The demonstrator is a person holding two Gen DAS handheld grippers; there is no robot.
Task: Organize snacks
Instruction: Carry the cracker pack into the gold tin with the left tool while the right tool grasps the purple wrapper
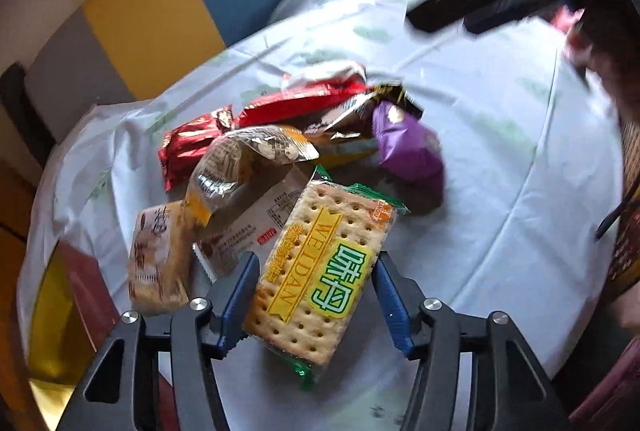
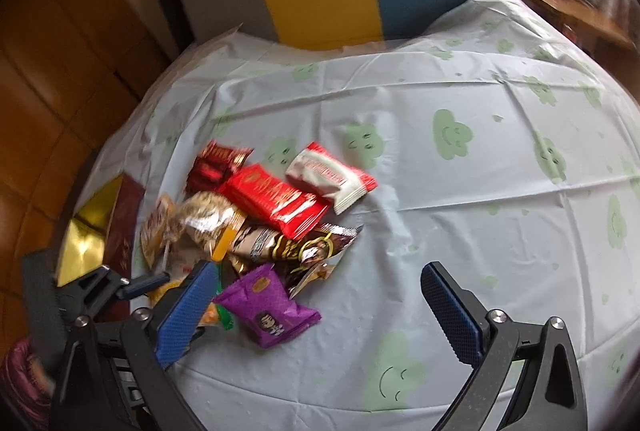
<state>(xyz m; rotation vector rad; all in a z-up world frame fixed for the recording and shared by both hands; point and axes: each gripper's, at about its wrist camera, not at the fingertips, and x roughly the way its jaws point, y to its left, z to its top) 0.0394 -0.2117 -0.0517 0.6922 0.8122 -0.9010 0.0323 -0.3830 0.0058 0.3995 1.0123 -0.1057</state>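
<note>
At the left, the left gripper point(image 1: 316, 295) clamps its blue pads on a clear-wrapped rectangular cracker packet with a yellow-green label point(image 1: 320, 271), raised beside the snack pile point(image 2: 256, 227) on the pale flower-print bench point(image 2: 460, 211). At the right, the right gripper point(image 2: 316, 307) stands wide apart, empty, a purple foil snack packet point(image 2: 268, 305) between its fingers.

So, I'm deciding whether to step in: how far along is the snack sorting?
Barely begun. Done: nothing looks sorted; the snack heap lies jumbled on the tablecloth. In hand: the left gripper has its fingers closed on the cracker pack; the right gripper is open and empty beside the purple packet. Left: every other packet.
</note>
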